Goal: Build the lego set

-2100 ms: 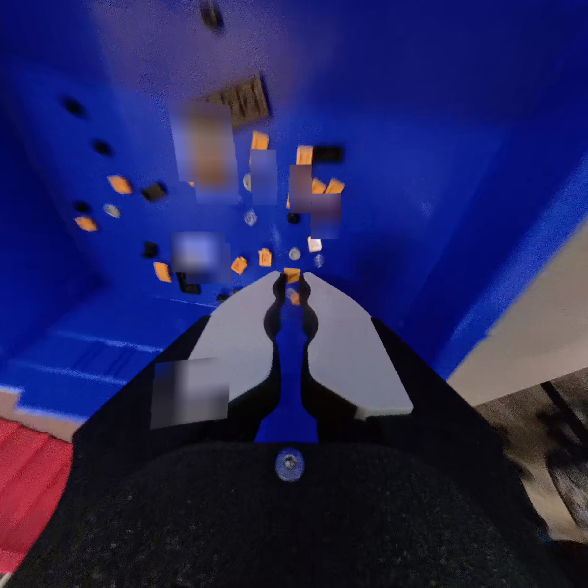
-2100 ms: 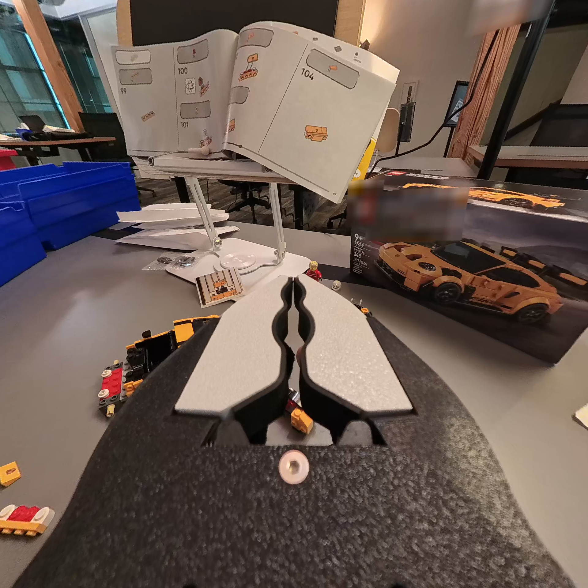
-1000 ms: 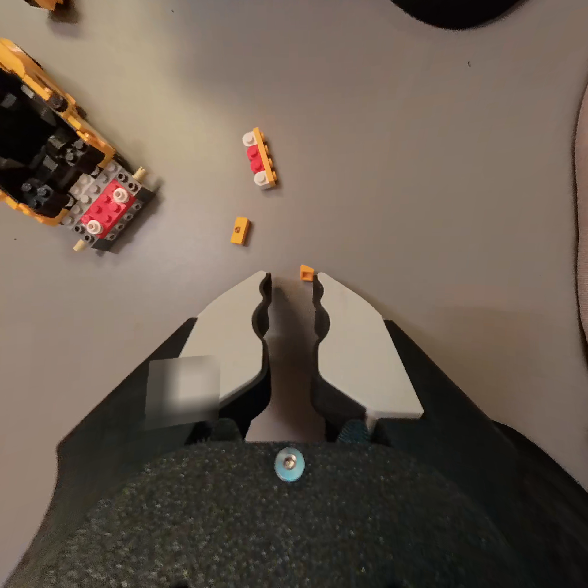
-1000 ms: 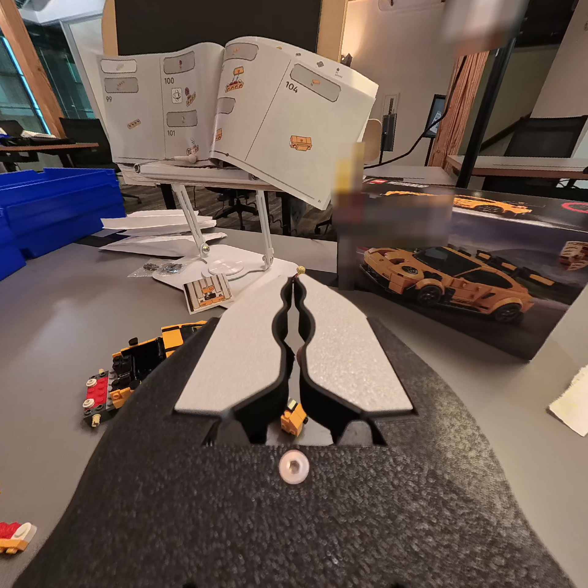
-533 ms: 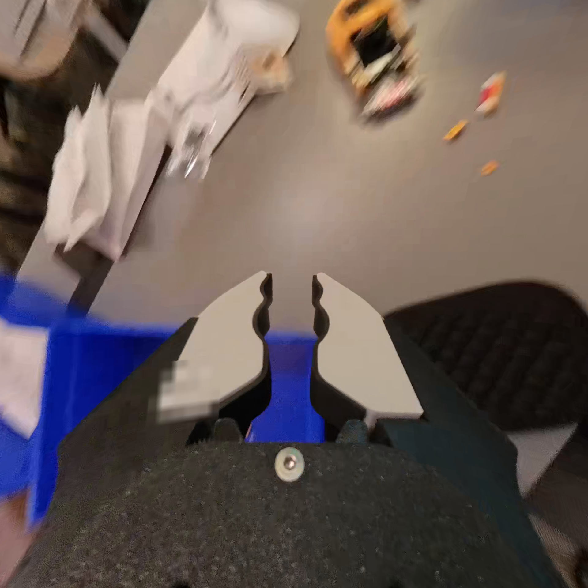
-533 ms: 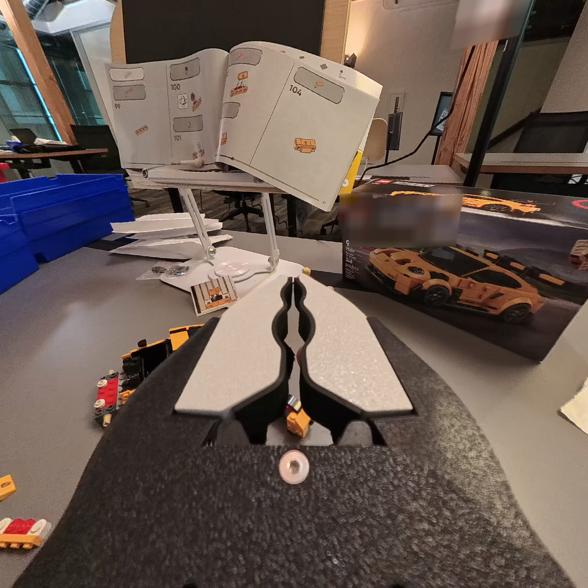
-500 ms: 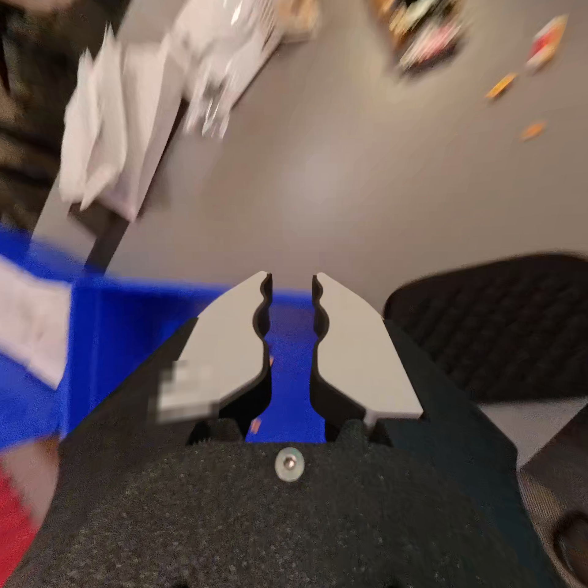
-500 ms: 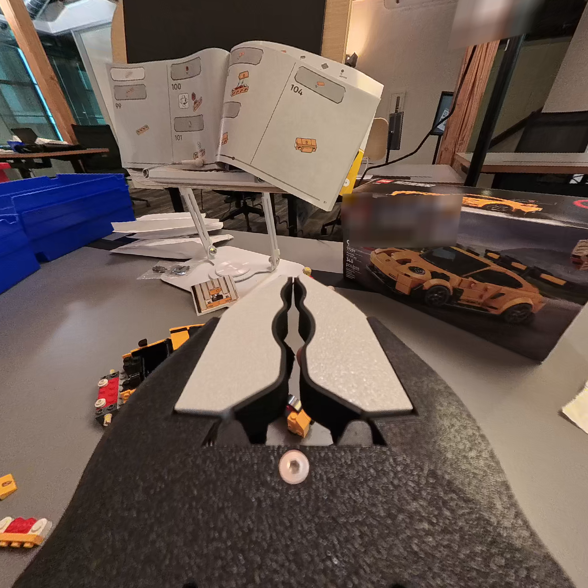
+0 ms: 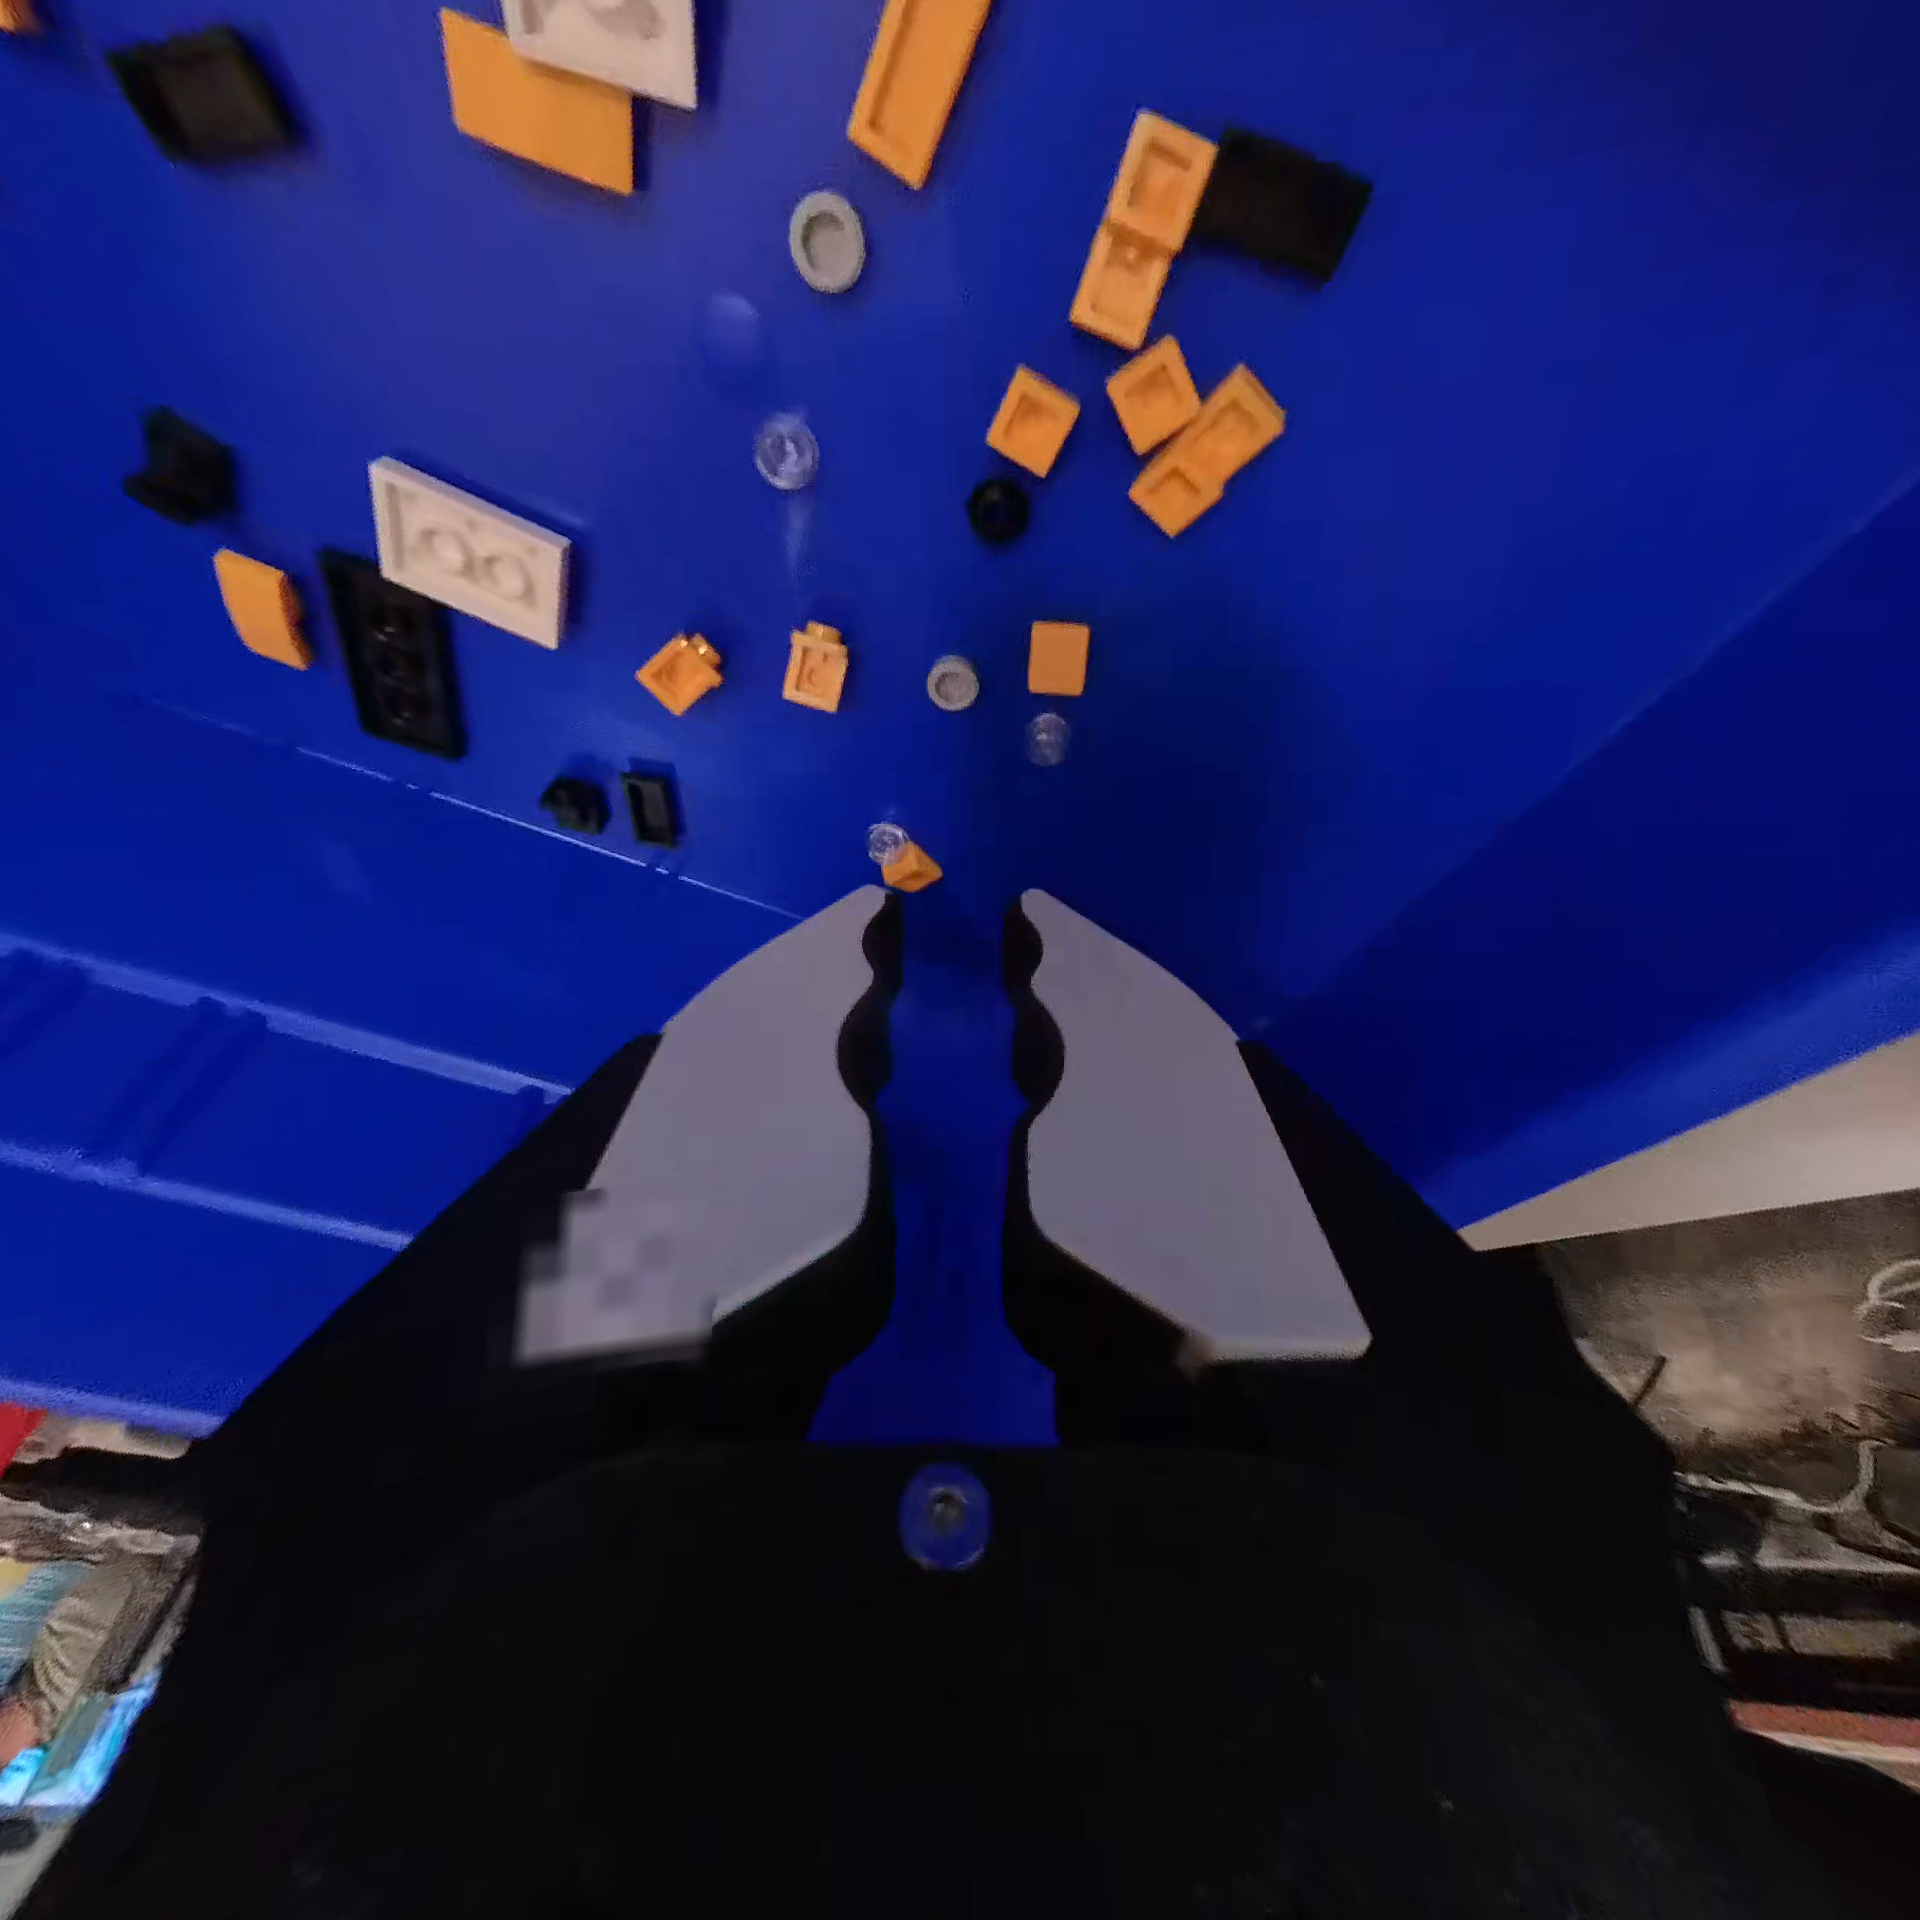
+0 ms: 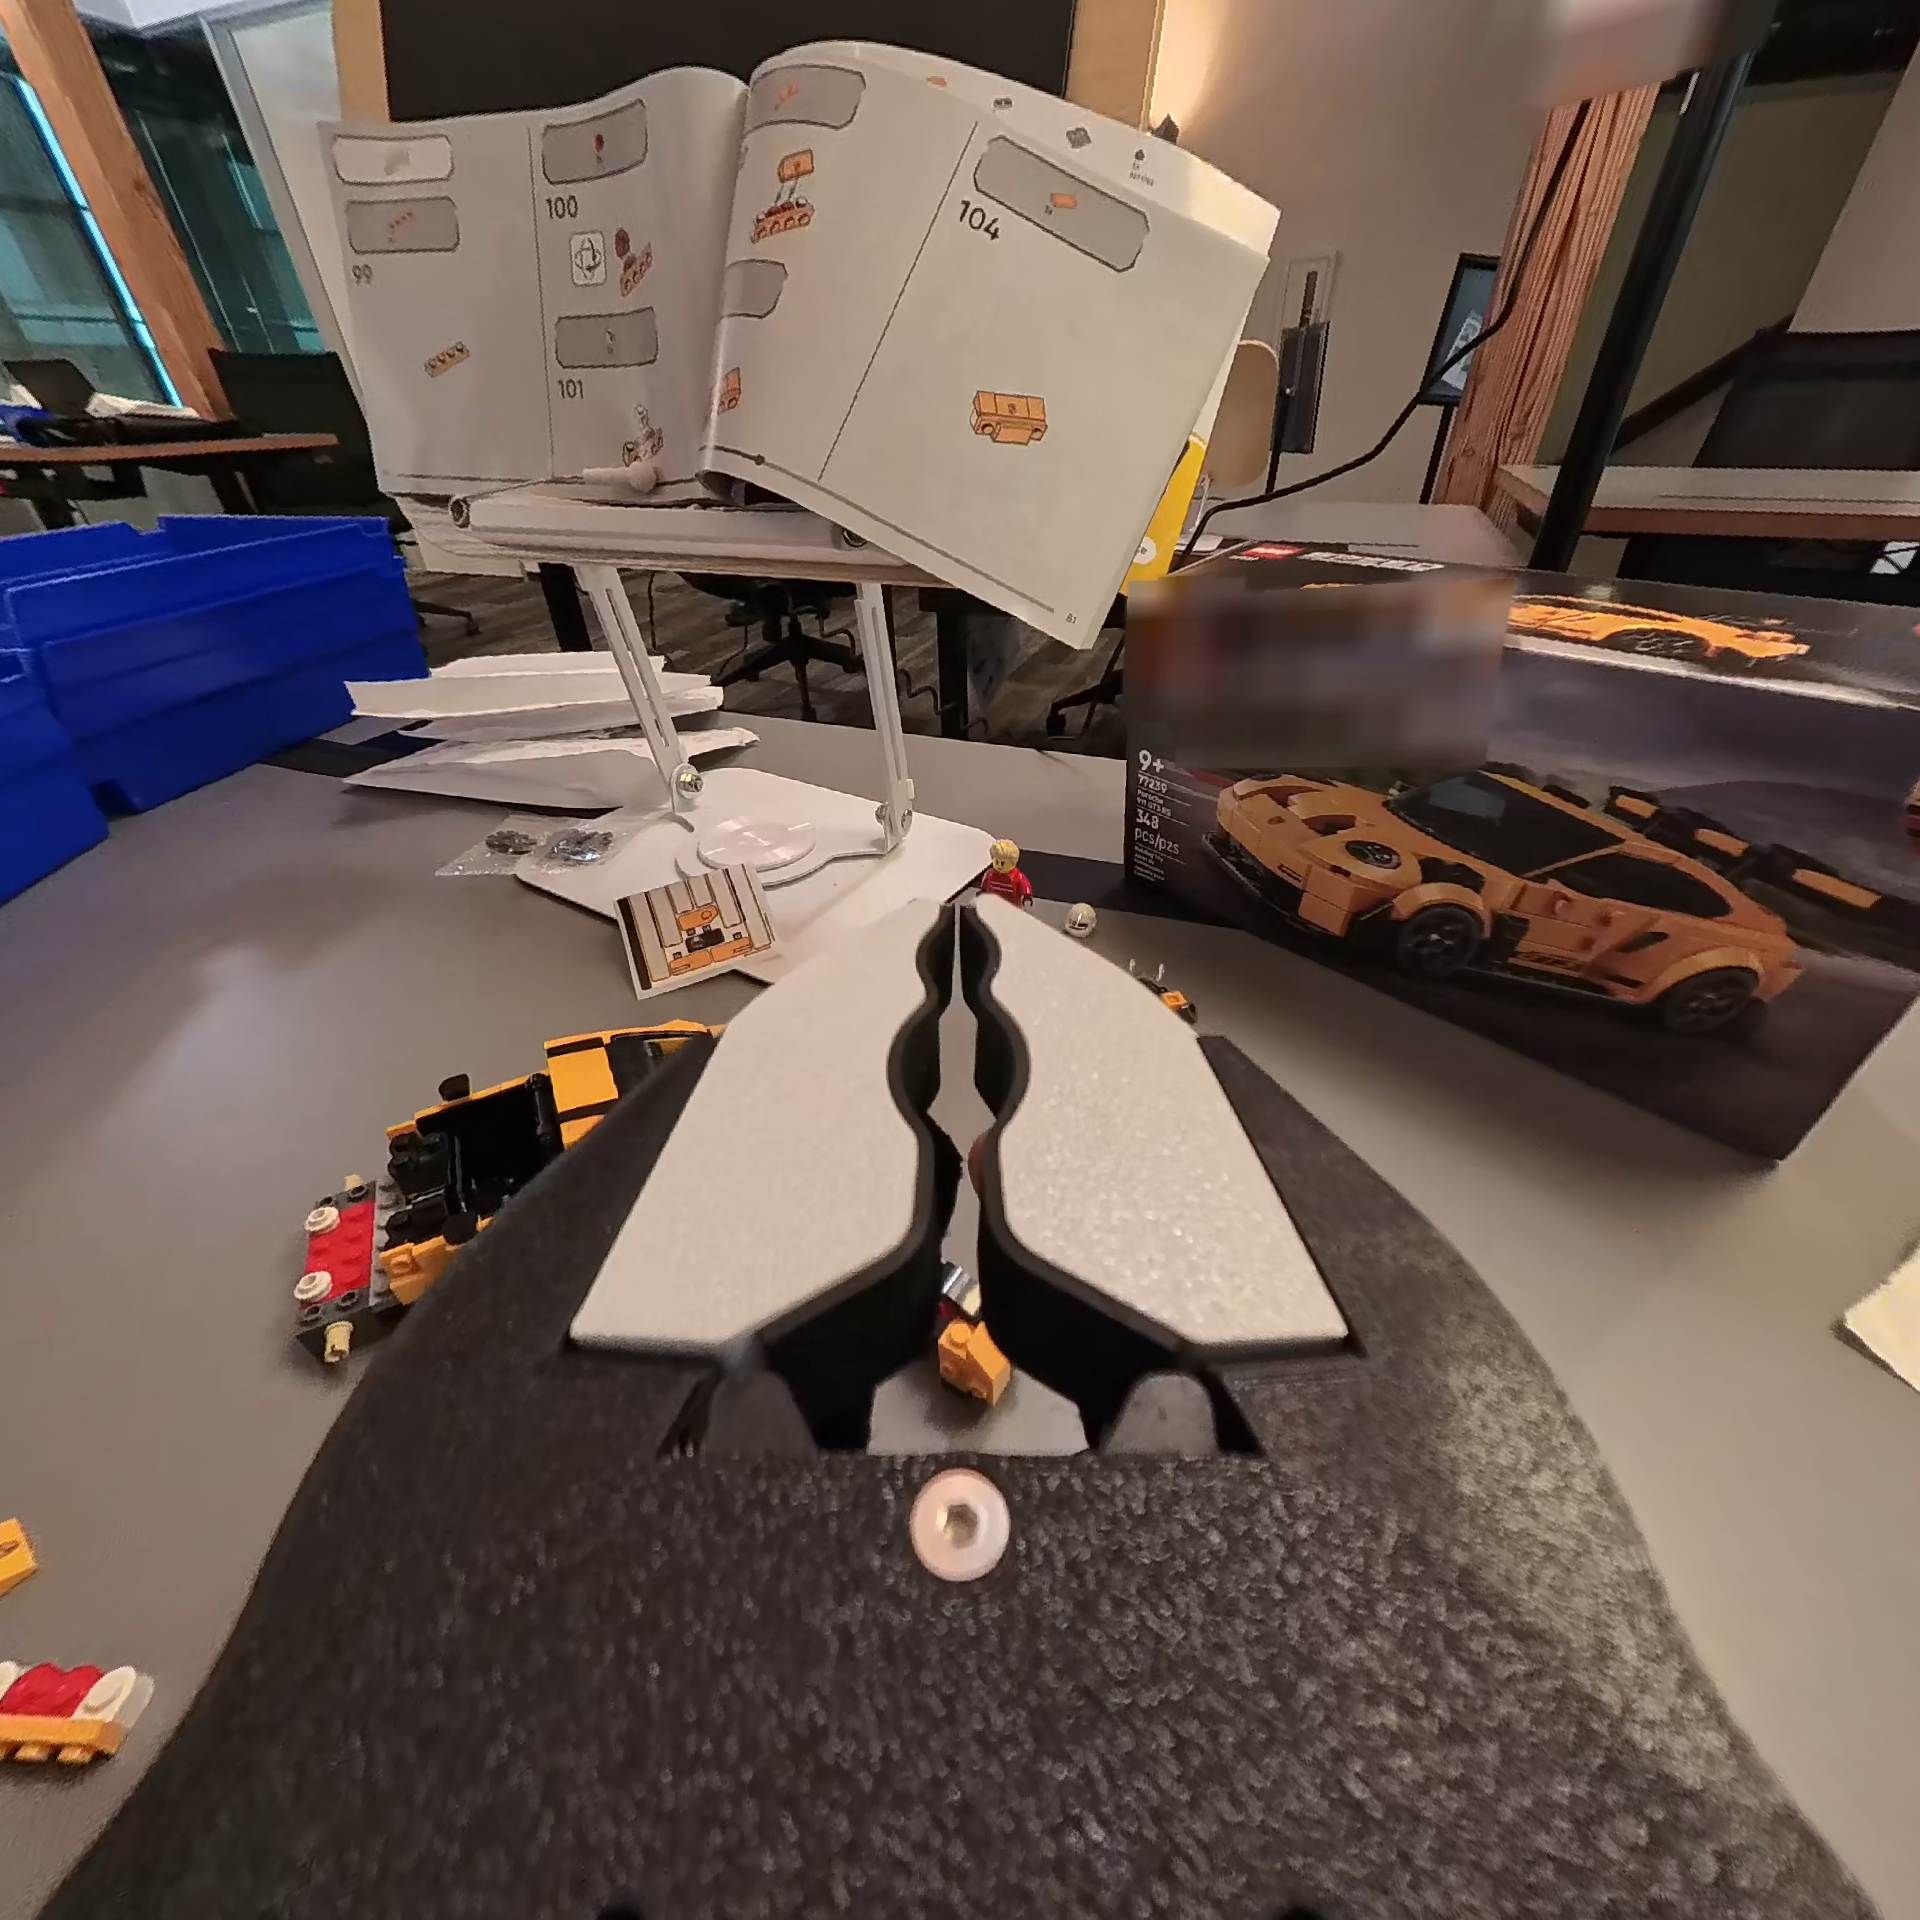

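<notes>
Blue parts bin [image 9: 1558,520] fills the left wrist view, loose orange, black, white and clear pieces scattered on its floor. On the table [image 10: 208,1039] in the right wrist view: set box [image 10: 1507,883] at right, instruction booklet [image 10: 790,291] on its white stand, and the part-built orange-and-black car [image 10: 468,1153] lying left of the right gripper [image 10: 958,914], with a small red-and-orange sub-assembly [image 10: 62,1714] at the near left edge. Left gripper [image 9: 951,904] hovers in the bin, fingers parted with nothing between them. Key relation: the small orange slope piece [image 9: 911,865] sits just ahead of the left fingertip [image 9: 868,904], slightly left of the gap centre, so left is the nearer gripper by far. A clear round stud [image 9: 885,842] touches or nearly touches it on its far-left side (risk of nudging or pinching both). The piece is too small to call a long axis; it sits skewed, one corner pointing right. Judgement: shift a touch left before closing. Right gripper fingers are closed at the tips; a small orange piece [image 10: 971,1361] shows down by their base, and I cannot tell whether it is gripped or resting on the table.
</notes>
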Tool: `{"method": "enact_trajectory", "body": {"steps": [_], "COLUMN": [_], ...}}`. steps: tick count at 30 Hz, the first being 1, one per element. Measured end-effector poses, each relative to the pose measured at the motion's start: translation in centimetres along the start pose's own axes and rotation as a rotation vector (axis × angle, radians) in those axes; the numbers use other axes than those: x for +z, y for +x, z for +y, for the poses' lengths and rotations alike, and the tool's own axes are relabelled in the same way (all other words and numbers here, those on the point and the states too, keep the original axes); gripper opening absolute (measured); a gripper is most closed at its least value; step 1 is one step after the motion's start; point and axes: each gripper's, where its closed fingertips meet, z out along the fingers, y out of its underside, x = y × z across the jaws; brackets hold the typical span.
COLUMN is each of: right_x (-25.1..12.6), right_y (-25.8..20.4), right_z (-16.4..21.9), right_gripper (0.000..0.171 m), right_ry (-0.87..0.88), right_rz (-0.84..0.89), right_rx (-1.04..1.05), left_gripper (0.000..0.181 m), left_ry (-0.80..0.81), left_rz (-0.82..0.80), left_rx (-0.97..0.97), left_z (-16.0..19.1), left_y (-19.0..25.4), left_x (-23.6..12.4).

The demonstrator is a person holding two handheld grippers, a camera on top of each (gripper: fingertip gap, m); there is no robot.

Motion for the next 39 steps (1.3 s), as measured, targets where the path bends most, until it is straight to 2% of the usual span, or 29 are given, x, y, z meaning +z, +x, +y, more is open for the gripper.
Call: {"method": "enact_trajectory", "body": {"steps": [4, 15, 17, 19, 22, 25, 27, 30, 33, 36, 39], "right_x": [0.1, 0.1, 0.0, 0.0, 0.0, 0.0, 0.0, -0.4, -0.8, -1.0, -1.1], "right_y": [0.1, 0.2, 0.2, 0.2, 0.1, -0.2, -0.5, -0.7, -0.8, -1.2, -1.8], "right_z": [0.2, 0.2, 0.1, 0.0, 0.0, -0.1, -0.3, -0.9, -1.5, -1.7, -1.9], "right_gripper": [0.001, 0.001, 0.001, 0.001, 0.001, 0.001, 0.001, 0.001, 0.001, 0.001, 0.001], "right_ry": [-0.006, -0.008, -0.005, -0.003, -0.002, 0.001, 0.008, 0.033, 0.055, 0.062, 0.065], "right_rz": [-0.004, -0.011, -0.01, -0.01, -0.012, -0.025, -0.034, -0.029, -0.022, -0.034, -0.054], "right_rx": [0.007, 0.025, 0.025, 0.026, 0.026, 0.026, 0.017, -0.014, -0.052, -0.061, -0.061], "left_gripper": [0.018, 0.011, 0.011, 0.01, 0.01, 0.01, 0.01, 0.01, 0.01, 0.01, 0.01], "left_ry": [-0.03, -0.098, -0.081, 0.024, 0.418, 0.878, 1.036, 1.077, 1.019, 0.95, 0.916], "left_rz": [0.025, 0.074, 0.07, 0.069, 0.13, 0.277, 0.378, 0.455, 0.531, 0.453, 0.462], "left_rx": [-0.054, -0.047, -0.03, -0.011, 0.067, 0.252, 0.372, 0.515, 0.577, 0.633, 0.631], "left_z": [-0.3, 0.1, 0.2, -0.5, -4.3, -9.5, -12.7, -17.8, -23.1, -27.4, -29.1], "left_y": [-0.5, -0.3, -0.1, 0.4, 3.9, 12.8, 19.6, 27.3, 32.1, 33.8, 34.3], "left_x": [0.8, 0.9, 0.2, -1.9, -9.0, -17.7, -20.2, -18.9, -16.3, -13.6, -12.3]}}
